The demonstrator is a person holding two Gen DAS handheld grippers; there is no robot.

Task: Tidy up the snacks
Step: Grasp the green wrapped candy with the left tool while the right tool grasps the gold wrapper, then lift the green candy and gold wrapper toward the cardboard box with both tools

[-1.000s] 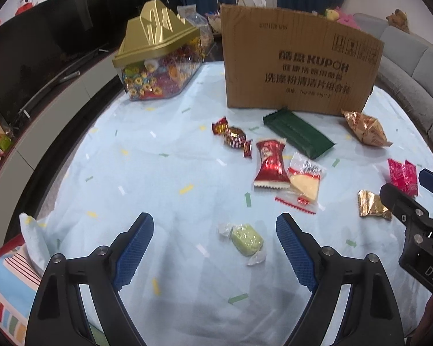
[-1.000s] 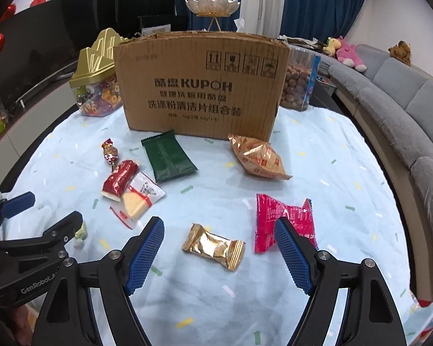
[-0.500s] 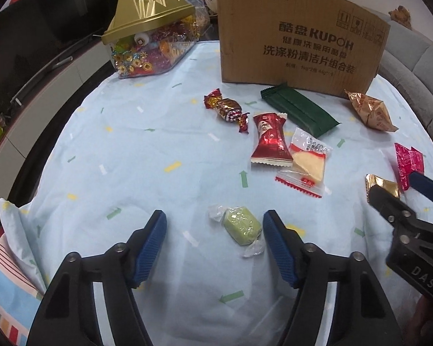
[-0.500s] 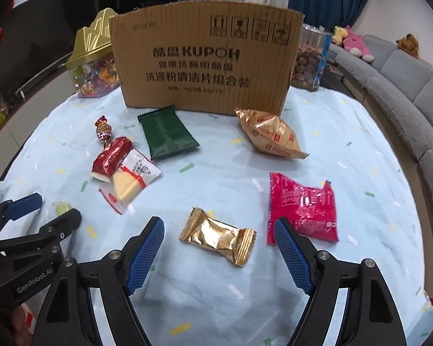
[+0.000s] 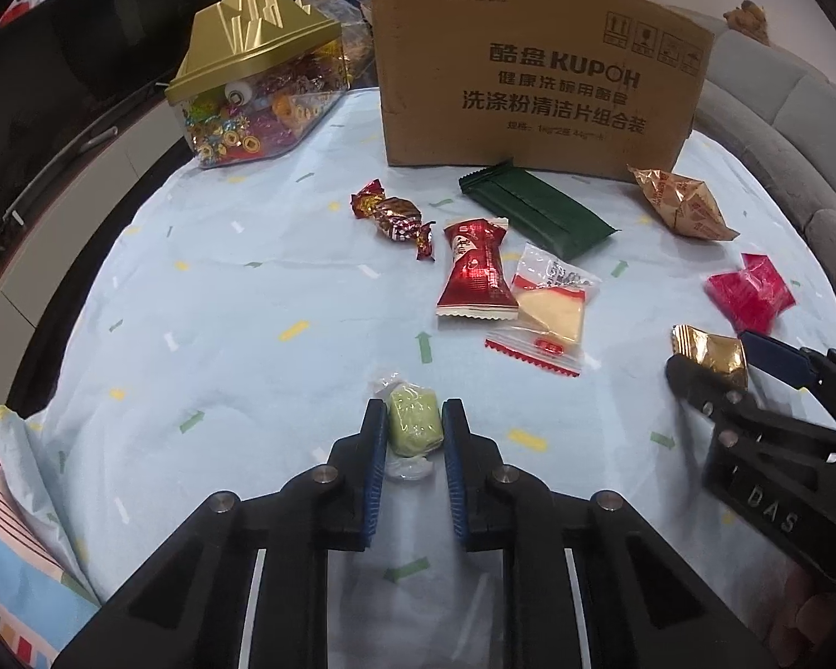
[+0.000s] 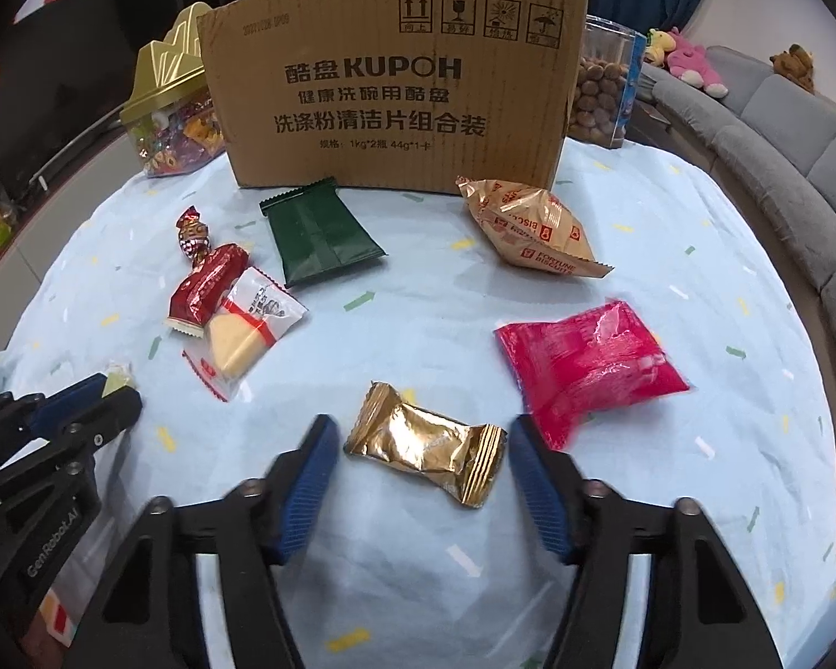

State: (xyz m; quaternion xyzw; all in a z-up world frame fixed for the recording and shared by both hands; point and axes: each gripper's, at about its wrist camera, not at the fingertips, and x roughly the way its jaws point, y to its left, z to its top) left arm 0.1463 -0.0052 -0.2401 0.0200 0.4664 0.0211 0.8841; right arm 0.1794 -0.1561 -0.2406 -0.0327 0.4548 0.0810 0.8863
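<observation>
Left-wrist view. The left gripper (image 5: 415, 423) had just closed: its blue pads, wide apart a second earlier with the green candy (image 5: 412, 426) lying loose between them, now pressed on both flanks of that candy. The candy was still resting on the pale blue tablecloth (image 5: 223, 306), its clear twisted ends poking out at 11 o'clock and 6 o'clock of the grip. From the candy, the red wrapper (image 5: 474, 279) and the cheese-wedge packet (image 5: 552, 306) lay at about 1 o'clock, the cardboard box (image 5: 535, 78) farther off at 12 to 1 o'clock.

Right-wrist view. The right gripper (image 6: 423, 474) had also been closing, and its jaws were visibly narrower than half a second before. They bracketed the gold foil snack (image 6: 426, 443), but a slim gap remained on each side, so the snack was not yet held. The pink packet (image 6: 591, 362) lay at 2 o'clock of the snack, just beside the right-hand finger; the green packet (image 6: 320, 234) lay well apart at 11 o'clock.

Interpretation. One pickup appeared secured and the second was partway done. Nothing had been lifted. The box, presumably the destination, had received neither of these two items, and five other snacks remained on the cloth.
</observation>
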